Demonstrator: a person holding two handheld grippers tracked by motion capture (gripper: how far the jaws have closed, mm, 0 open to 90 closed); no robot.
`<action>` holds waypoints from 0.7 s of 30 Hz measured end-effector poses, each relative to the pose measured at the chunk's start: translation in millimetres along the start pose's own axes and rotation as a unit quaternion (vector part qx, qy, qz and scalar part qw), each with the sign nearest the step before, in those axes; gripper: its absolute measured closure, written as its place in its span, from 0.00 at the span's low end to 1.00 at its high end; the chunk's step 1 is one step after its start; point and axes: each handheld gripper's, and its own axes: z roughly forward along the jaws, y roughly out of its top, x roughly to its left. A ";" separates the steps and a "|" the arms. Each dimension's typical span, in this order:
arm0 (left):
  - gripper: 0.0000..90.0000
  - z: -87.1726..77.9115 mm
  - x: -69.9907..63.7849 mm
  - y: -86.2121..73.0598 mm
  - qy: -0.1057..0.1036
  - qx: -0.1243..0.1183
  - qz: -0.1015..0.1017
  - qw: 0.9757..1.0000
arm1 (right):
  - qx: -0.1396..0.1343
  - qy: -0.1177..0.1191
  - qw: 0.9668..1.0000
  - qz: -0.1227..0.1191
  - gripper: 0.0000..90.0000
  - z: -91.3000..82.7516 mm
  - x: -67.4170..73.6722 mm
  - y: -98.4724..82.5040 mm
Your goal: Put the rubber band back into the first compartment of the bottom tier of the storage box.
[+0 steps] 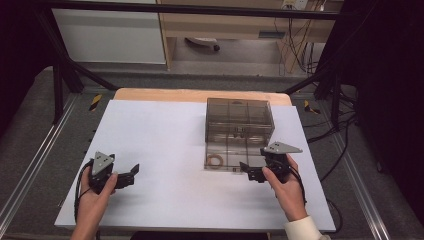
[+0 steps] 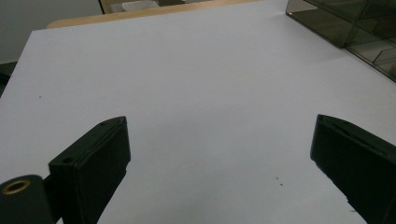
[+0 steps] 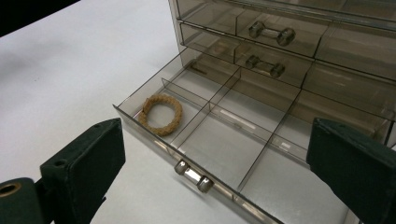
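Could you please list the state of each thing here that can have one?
Bottom drawer: pulled open.
Upper drawers: shut.
Braided ring: lying flat in the open drawer's left front compartment.
Left gripper: open, holding nothing.
Right gripper: open, holding nothing.

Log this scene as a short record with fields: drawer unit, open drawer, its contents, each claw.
drawer unit: smoky clear plastic chest, on the white table, right of centre
open drawer: bottom drawer pulled out, divided into compartments, handle on its front
contents: braided tan ring lying flat in the front compartment at one end; other visible compartments empty
left claw: open, over bare table, holding nothing
right claw: open, at the drawer's front, holding nothing
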 end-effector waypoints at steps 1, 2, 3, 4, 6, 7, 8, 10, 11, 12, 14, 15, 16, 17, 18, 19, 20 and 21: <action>0.05 -0.1 0.7 0.0 0.001 0.000 0.000 1.000 | 0.001 0.000 1.000 0.000 0.06 -1.3 -0.3 -1.5; 0.05 0.0 1.2 -0.1 0.002 0.000 -0.001 1.000 | 0.002 -0.001 1.000 0.000 0.07 -2.0 -0.5 -2.5; 0.05 0.1 1.3 -0.1 0.002 0.000 0.000 1.000 | 0.004 -0.001 1.000 -0.001 0.07 -3.5 -0.8 -4.1; 0.05 0.1 0.9 -0.1 0.001 0.000 0.000 1.000 | 0.004 -0.002 1.000 -0.002 0.07 -4.3 -1.1 -5.1; 0.05 -0.3 -0.3 0.0 0.000 0.000 0.000 1.000 | 0.006 0.000 1.000 0.000 0.07 -7.3 -2.4 -8.1; 0.05 -0.5 -0.5 0.0 0.000 -0.001 0.001 1.000 | 0.005 0.001 1.000 0.003 0.07 -8.8 -3.1 -9.8; 0.05 -0.4 -0.5 -0.1 -0.001 -0.001 0.002 1.000 | 0.005 0.001 1.000 0.005 0.07 -10.0 -3.4 -11.3; 0.05 0.2 -0.2 -0.2 -0.002 -0.001 -0.001 1.000 | 0.005 0.000 1.000 0.004 0.06 -12.5 -4.4 -15.8; 0.05 0.4 0.0 -0.1 -0.002 -0.001 -0.001 1.000 | 0.004 -0.001 1.000 0.003 0.06 -13.1 -4.8 -18.0; 0.05 0.7 0.1 0.0 -0.002 -0.001 -0.001 1.000 | 0.004 -0.003 1.000 0.002 0.06 -13.4 -5.0 -19.6; 0.05 0.5 -0.1 0.2 -0.002 0.000 0.000 1.000 | 0.000 -0.009 1.000 0.001 0.06 -14.2 -5.1 -23.6; 0.05 0.4 -0.4 0.1 -0.002 -0.001 0.000 1.000 | -0.002 -0.010 1.000 0.000 0.06 -14.5 -4.9 -25.4; 0.05 0.2 -0.7 -0.1 -0.002 -0.001 0.000 1.000 | -0.005 -0.013 1.000 -0.003 0.06 -14.6 -4.8 -26.7; 0.05 0.1 -0.6 -0.3 -0.002 -0.001 -0.001 1.000 | -0.008 -0.016 1.000 -0.007 0.06 -15.2 -4.2 -28.1; 0.05 -0.1 -0.4 -0.5 -0.002 -0.001 -0.001 1.000 | -0.012 -0.019 1.000 -0.009 0.06 -15.5 -3.8 -29.3; 0.05 -0.2 -0.1 -0.6 -0.002 -0.001 -0.002 1.000 | -0.016 -0.021 1.000 -0.012 0.06 -15.6 -3.4 -30.5; 0.05 -0.5 0.5 -0.8 -0.001 0.000 -0.002 1.000 | -0.017 -0.022 1.000 -0.013 0.06 -15.6 -3.2 -31.3; 0.05 -0.4 0.6 -0.8 -0.001 0.000 -0.003 1.000 | -0.020 -0.023 0.999 -0.015 0.06 -15.4 -3.0 -33.1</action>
